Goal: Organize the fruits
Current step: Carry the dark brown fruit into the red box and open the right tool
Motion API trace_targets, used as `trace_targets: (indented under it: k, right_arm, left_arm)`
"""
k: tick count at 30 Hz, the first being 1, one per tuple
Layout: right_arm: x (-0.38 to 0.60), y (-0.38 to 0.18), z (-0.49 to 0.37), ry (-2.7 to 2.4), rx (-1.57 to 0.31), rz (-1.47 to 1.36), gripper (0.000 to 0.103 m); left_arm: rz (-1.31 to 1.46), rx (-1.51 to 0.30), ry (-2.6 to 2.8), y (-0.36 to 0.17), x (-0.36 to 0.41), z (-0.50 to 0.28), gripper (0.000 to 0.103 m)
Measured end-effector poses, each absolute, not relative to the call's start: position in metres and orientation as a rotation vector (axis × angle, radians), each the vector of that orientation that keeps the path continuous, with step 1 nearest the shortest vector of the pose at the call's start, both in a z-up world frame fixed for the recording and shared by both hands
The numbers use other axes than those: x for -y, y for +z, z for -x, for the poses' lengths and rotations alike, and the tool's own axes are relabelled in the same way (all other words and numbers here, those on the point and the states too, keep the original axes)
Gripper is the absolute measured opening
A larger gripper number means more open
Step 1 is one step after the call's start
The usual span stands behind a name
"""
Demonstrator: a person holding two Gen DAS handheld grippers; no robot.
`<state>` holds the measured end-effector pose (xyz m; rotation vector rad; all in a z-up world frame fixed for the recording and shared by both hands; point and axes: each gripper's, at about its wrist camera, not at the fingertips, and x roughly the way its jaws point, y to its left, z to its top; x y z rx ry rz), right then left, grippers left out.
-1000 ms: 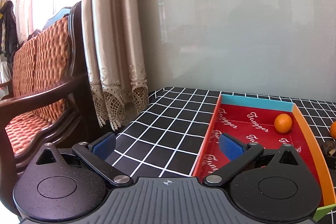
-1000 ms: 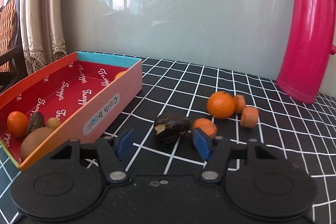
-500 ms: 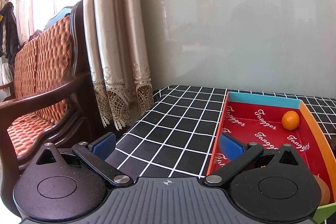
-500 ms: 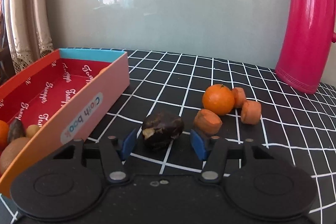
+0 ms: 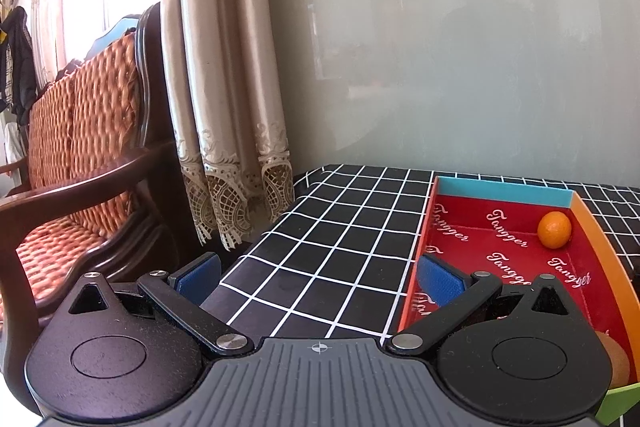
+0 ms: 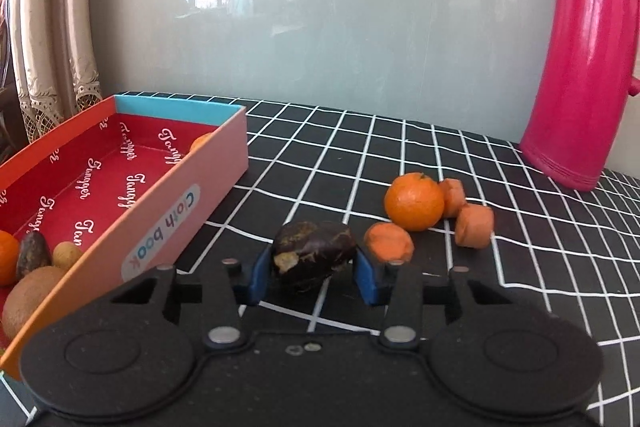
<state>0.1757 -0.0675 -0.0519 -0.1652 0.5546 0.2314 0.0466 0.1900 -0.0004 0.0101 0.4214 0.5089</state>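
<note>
Right gripper [image 6: 314, 277]: closing; dark fruit [image 6: 314, 253] sits between the blue pads, contact looks near, a firm pinch not confirmed.
Left gripper [image 5: 318, 277]: spread wide, nothing held, near left of box [image 5: 596, 239].
Fruit place: on cloth, right of box.
Grip advice: squeeze centred, gently; then lifted clear of the wall.
Left loose: orange [image 6: 414, 202], carrot pieces [image 6: 390, 241].

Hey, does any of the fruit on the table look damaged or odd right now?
Yes: the dark fruit between the closing right gripper pads has a pale broken patch on its skin. Beside the orange lie three cut orange chunks.
</note>
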Motion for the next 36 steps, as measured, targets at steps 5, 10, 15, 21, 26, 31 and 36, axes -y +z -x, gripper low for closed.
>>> trace_targets:
  k: [5, 10, 15, 21, 26, 31, 36]
  right_arm:
    - [0.071, -0.039, -0.166, 0.229, -0.528, 0.173, 0.043]
    - [0.071, -0.027, -0.157, 0.235, -0.499, 0.176, 0.043]
    - [0.066, -0.018, -0.151, 0.246, -0.469, 0.163, 0.043]
    - [0.045, -0.012, -0.143, 0.305, -0.413, 0.145, 0.043]
    - [0.022, -0.012, -0.137, 0.370, -0.385, 0.142, 0.043]
    - [-0.003, -0.017, -0.133, 0.418, -0.384, 0.154, 0.043]
    - [-0.023, -0.025, -0.131, 0.441, -0.396, 0.182, 0.043]
  left_arm:
    - [-0.009, -0.413, 0.501, 0.001, -0.184, -0.047, 0.103]
    - [-0.021, -0.412, 0.504, 0.002, -0.181, -0.044, 0.103]
    - [-0.016, -0.399, 0.523, 0.004, -0.188, -0.040, 0.103]
    - [-0.007, -0.411, 0.553, 0.001, -0.205, -0.036, 0.103]
    - [-0.003, -0.418, 0.563, -0.002, -0.215, -0.032, 0.103]
    - [-0.002, -0.420, 0.573, -0.003, -0.222, -0.030, 0.103]
    - [0.006, -0.426, 0.589, -0.005, -0.232, -0.028, 0.103]
